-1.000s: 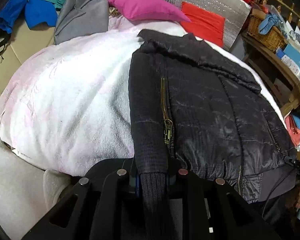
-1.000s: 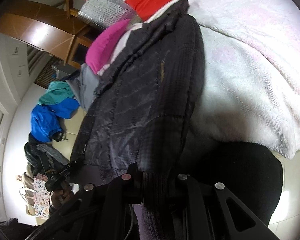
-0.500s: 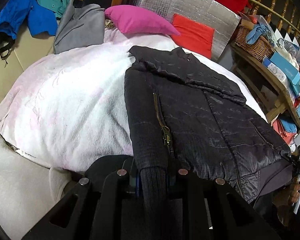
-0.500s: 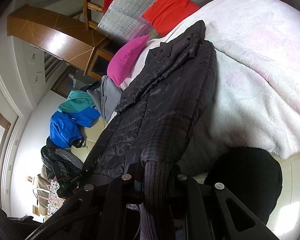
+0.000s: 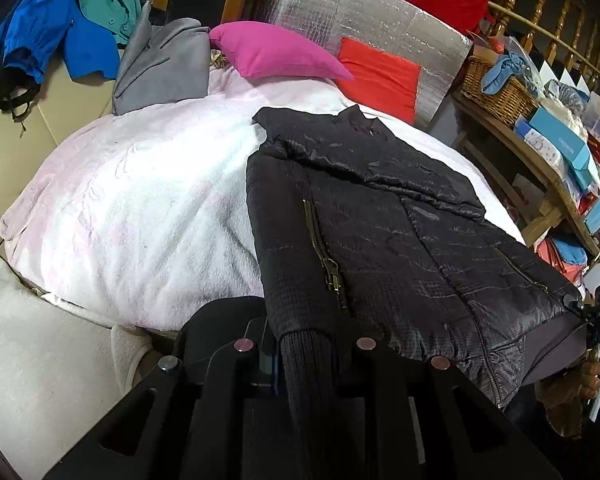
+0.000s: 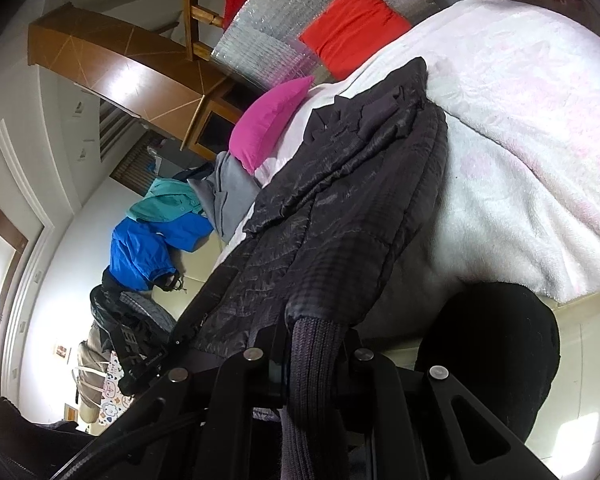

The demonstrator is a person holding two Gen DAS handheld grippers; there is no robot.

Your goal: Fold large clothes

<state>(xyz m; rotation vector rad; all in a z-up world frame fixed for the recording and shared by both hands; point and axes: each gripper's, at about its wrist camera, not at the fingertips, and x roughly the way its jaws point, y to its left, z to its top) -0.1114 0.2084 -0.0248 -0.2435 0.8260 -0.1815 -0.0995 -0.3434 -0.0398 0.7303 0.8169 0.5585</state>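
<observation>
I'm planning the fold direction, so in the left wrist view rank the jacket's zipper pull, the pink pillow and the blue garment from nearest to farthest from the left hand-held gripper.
1. Zipper pull: just ahead of the left hand-held gripper, on the black jacket.
2. Pink pillow: far end of the bed, centre.
3. Blue garment: top left, beyond the bed.

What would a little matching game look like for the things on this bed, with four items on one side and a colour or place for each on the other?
Things:
1. jacket
2. pillow
3. cushion
4. grey garment

Descriptions:
A. pink, at the head of the bed
B. black and quilted, its ribbed hem pinched in both grippers
C. heaped next to the blue clothing
D. red, leaning on the silver foil panel

Pairs: 1-B, 2-A, 3-D, 4-C
</observation>
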